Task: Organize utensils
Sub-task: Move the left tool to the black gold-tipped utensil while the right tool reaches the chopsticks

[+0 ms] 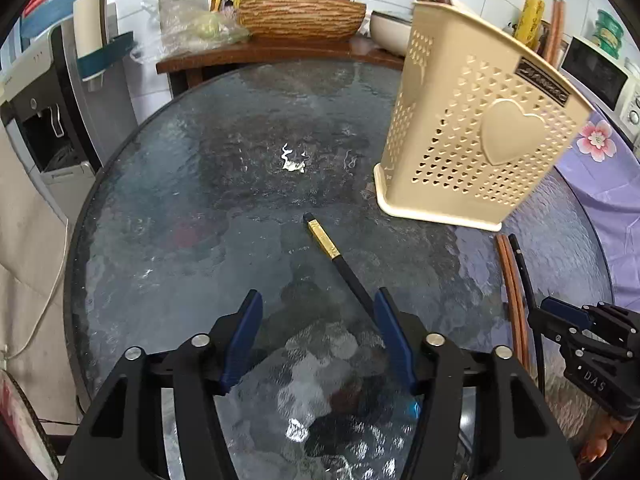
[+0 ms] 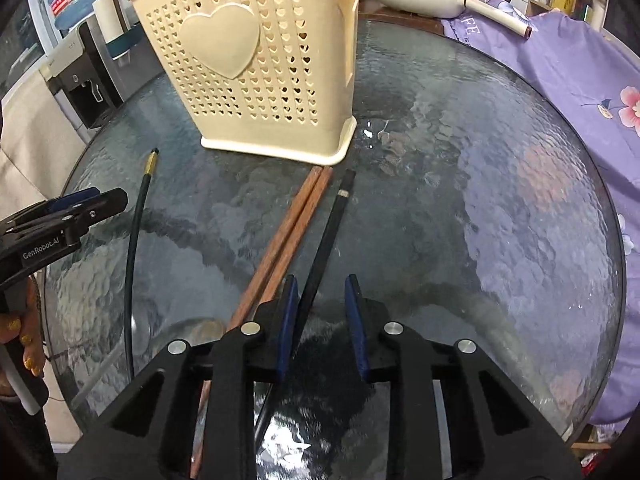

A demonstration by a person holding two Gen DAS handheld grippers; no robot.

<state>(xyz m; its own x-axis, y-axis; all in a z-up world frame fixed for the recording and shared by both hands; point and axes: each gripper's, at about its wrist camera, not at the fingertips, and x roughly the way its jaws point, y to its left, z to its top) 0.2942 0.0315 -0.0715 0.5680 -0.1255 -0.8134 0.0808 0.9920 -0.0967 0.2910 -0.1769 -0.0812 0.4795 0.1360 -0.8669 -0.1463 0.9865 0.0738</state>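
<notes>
The left gripper (image 1: 318, 300) stands half spread over the glass table (image 1: 180, 200); a black chopstick with a gold band (image 1: 334, 252) runs past its right finger, not pinched. The right gripper (image 2: 322, 288) is narrower, a second black chopstick (image 2: 326, 232) between its fingers beside the left pad, not clamped. Two brown chopsticks (image 2: 288, 232) lie just left. The cream holder (image 2: 260, 60) stands upright at upper centre.

Clearance ahead of the jaws.
Bare glass table (image 1: 180, 200) lies ahead of the left jaws; the perforated holder (image 2: 260, 80) blocks beyond the right jaws.
</notes>
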